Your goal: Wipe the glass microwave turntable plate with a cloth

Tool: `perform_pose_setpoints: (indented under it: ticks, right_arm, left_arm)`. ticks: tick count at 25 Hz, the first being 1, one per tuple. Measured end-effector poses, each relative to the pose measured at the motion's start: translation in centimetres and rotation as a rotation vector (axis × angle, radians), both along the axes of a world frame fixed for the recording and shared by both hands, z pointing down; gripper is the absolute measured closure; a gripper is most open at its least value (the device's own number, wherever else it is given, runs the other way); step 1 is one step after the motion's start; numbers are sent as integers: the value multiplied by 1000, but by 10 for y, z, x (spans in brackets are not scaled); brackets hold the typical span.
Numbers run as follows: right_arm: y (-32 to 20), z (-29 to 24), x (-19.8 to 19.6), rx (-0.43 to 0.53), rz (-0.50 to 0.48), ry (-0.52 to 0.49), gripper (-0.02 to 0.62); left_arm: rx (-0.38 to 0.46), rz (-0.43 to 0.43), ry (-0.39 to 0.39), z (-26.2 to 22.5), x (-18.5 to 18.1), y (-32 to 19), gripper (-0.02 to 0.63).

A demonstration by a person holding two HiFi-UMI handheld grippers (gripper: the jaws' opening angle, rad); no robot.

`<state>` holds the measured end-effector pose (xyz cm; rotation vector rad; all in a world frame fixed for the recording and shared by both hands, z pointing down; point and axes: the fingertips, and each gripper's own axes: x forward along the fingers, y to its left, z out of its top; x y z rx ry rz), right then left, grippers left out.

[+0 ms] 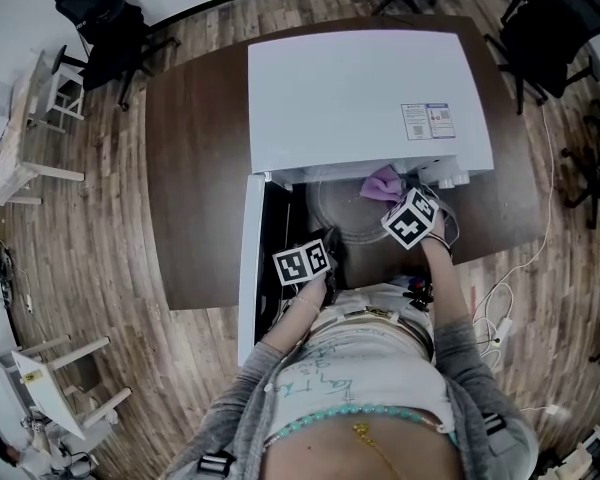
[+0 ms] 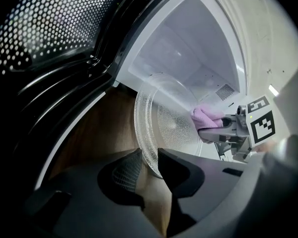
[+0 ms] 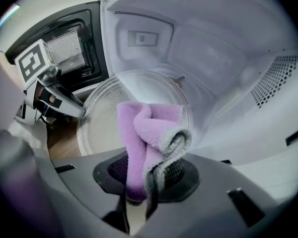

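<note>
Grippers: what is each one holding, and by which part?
Left gripper grips the glass plate by its near rim; right gripper pinches the purple cloth at a bunched fold.

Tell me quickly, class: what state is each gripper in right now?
Left gripper: closed on the rim of the glass turntable plate.
Right gripper: closed, holding the purple cloth.

Clear pebbled glass plate; fluffy lilac cloth; smooth white microwave; matt dark wood table
</note>
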<state>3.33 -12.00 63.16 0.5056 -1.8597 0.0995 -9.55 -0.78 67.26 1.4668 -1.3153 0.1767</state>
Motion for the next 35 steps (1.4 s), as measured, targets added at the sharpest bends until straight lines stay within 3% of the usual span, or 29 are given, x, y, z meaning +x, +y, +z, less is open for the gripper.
perform_pose_setpoints:
  ticks: [8, 16, 35]
  right_arm:
    - [18, 10, 13, -51, -3, 20, 480]
    - [43, 19, 17, -103, -73, 62, 480]
    - [95, 36, -22, -194, -345, 159, 480]
  left_arm:
    - [2, -3, 2, 0, 0, 0, 494]
    - [4, -8, 2, 0, 0, 0, 494]
    - [14, -20, 3, 0, 0, -1, 494]
